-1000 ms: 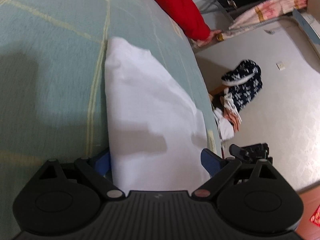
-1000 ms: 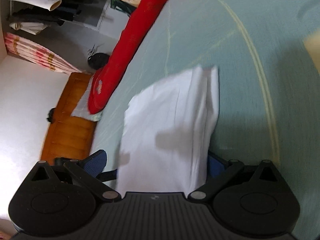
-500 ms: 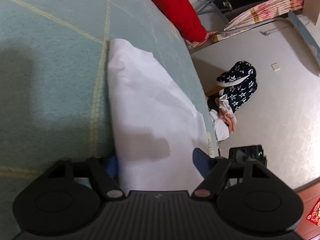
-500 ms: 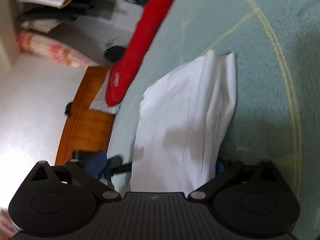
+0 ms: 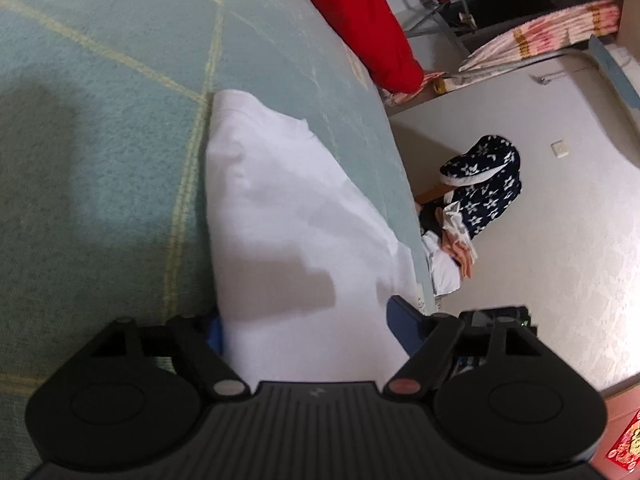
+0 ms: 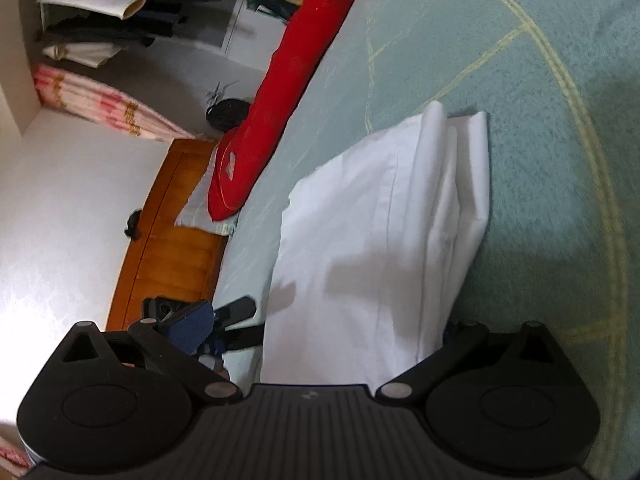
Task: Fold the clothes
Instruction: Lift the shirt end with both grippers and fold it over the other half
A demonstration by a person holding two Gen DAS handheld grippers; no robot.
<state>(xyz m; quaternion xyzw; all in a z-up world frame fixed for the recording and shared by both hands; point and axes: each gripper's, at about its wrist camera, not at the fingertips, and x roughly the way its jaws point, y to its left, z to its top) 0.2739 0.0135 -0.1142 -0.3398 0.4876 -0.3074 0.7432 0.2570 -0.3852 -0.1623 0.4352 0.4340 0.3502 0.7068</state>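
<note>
Garment [image 5: 288, 216] white, unlabelled; writing unreadable.

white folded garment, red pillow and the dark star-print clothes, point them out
white folded garment [image 5: 280, 216], left wrist view, middle of top layer
red pillow [image 6: 288, 80], right wrist view, mid-length
dark star-print clothes [image 5: 488, 184], left wrist view, middle

Green blanket on bed [image 5: 100, 128] bare and open left of the folded white garment [image 5: 288, 232]; same in right wrist view, bare to its right [image 6: 560, 184]. Red pillow [image 5: 360, 20] blocks far edge, well apart from garment. Bed edge just beside garment; below it a clothes pile [image 5: 476, 196] on floor, possibly on a stool, partly hidden.
</note>
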